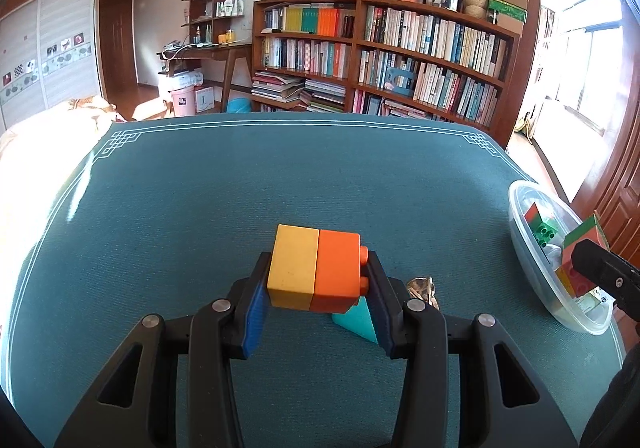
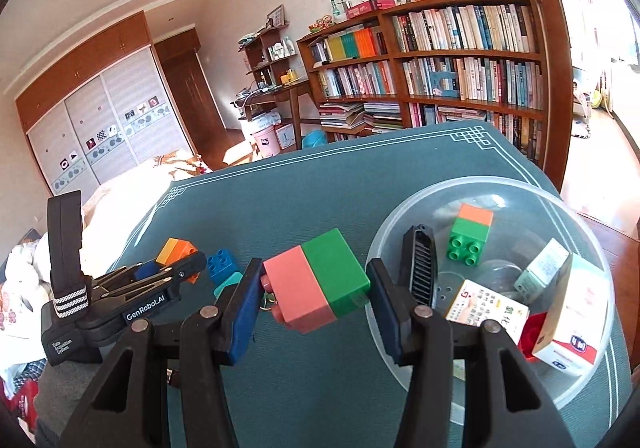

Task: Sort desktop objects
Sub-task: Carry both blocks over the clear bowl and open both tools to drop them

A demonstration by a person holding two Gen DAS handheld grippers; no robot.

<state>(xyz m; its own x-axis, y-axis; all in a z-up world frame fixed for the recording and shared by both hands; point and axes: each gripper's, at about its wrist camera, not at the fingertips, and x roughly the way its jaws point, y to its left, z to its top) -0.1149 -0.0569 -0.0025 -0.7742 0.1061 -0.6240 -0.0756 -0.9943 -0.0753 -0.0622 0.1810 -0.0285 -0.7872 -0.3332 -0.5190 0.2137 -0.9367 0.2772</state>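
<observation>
Carrying the pink-green block clamped in the right gripper, keep it level over the right-hand bowl; left gripper clamps the yellow-orange block.

I count two grippers, the left and the right, and each one carries one two-colour block: yellow-orange block and pink-green block. One clear bowl holds one orange-green block, one black comb and three small cartons. On the mat I see one blue brick and one teal piece.
</observation>
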